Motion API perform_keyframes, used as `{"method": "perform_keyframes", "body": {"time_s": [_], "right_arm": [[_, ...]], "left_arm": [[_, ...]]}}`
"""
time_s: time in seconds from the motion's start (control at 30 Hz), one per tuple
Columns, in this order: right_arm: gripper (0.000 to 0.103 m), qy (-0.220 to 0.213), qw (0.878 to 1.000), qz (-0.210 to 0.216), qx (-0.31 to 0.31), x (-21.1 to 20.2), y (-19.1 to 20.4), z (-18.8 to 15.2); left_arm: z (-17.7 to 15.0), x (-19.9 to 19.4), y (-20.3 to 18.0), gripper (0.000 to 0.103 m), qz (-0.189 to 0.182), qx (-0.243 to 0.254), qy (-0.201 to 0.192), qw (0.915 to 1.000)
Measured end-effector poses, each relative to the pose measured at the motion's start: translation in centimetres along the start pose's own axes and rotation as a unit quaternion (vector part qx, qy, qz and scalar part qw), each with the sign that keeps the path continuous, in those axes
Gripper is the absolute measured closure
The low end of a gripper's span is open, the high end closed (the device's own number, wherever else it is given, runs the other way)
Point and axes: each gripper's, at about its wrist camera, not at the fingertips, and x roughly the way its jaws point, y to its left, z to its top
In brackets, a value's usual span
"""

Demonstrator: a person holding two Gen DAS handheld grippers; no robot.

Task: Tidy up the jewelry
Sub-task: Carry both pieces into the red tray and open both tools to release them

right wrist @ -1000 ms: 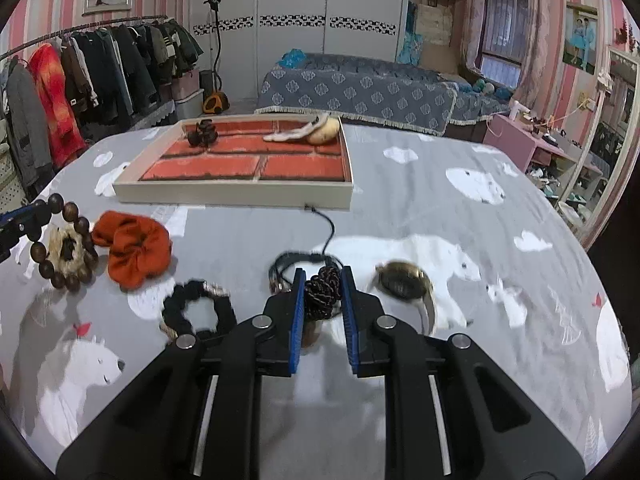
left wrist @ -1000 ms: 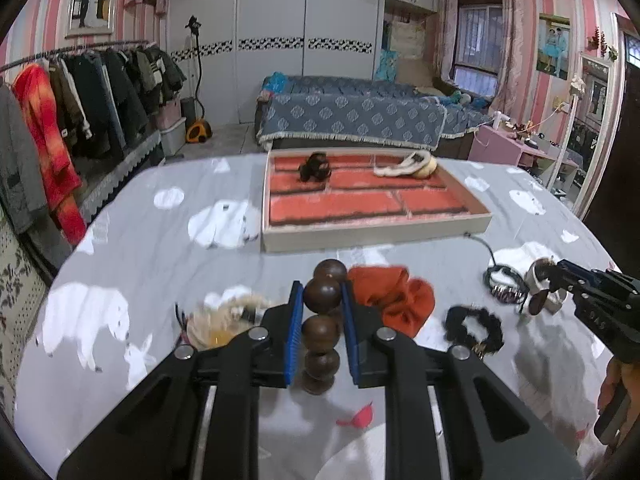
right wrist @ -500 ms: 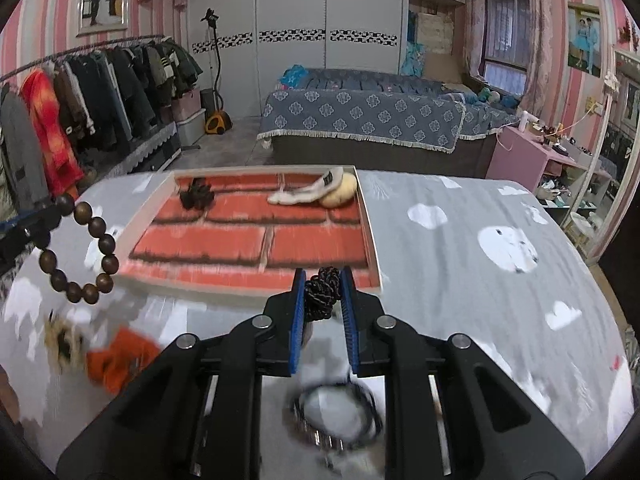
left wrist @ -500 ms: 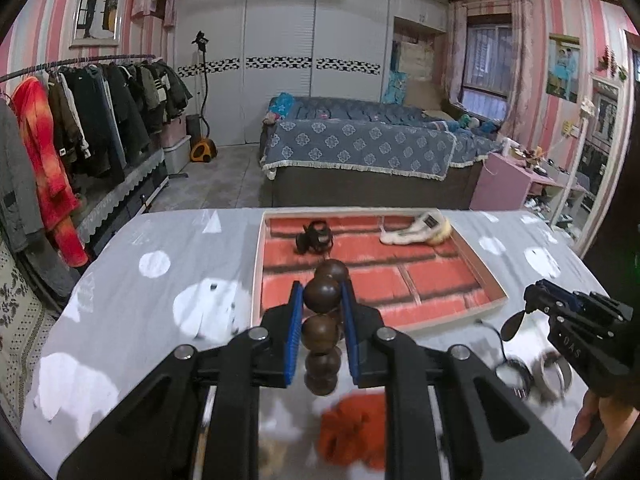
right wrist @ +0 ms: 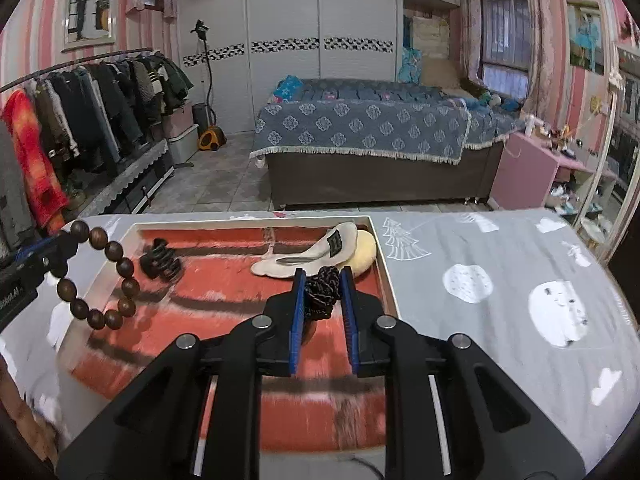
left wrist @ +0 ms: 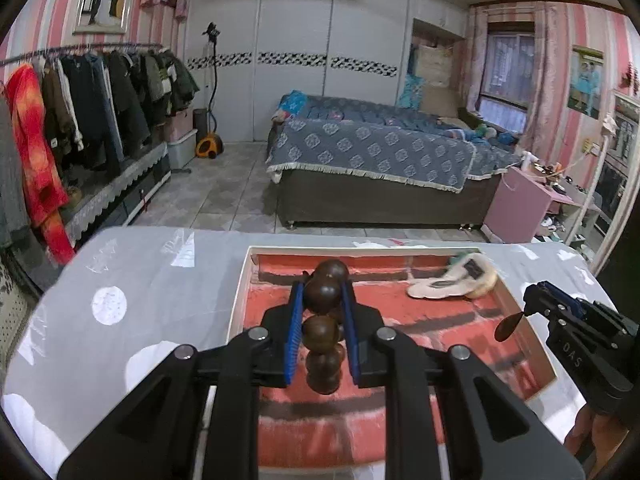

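Over the red-lined tray (left wrist: 536, 364), my left gripper (left wrist: 322, 334) is clamped on the wooden bead bracelet (left wrist: 322, 312); my right gripper (right wrist: 322, 312) pinches a dark braided bracelet (right wrist: 320, 290) above the tray's right side.

Glossy dark wooden bead bracelet (left wrist: 322, 322), braided cord bracelet (right wrist: 321, 294), matt red brick-print tray liner (right wrist: 224, 280), cloth table cover (right wrist: 500, 280).

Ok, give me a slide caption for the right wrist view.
Right gripper carries a dark braided cord over the red brick-patterned tray.
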Motion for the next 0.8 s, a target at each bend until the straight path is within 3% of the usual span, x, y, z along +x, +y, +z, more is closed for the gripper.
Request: {"method": "perform_keyframes", "body": {"time_s": [0.27,0.53,0.8], "right_arm": [[0.085,0.036,0.999,-0.015,0.002,4.3,-0.7,-0.5],[0.085,0.063,0.997,-0.049,0.008,5.0,-2.5,-0.9],[0.085,0.087,0.995,-0.044,0.0,6.5,-2.1,-1.6]], "left_arm": [[-0.9,3.6,0.4,0.083,0.007,0.008,0.027,0.9996],[-1.8,5.3,1.0,0.083,0.028,0.017,0.051,0.9982],[-2.4,6.6,1.8,0.083,0.028,-0.001,0.075,0.9968]]}}
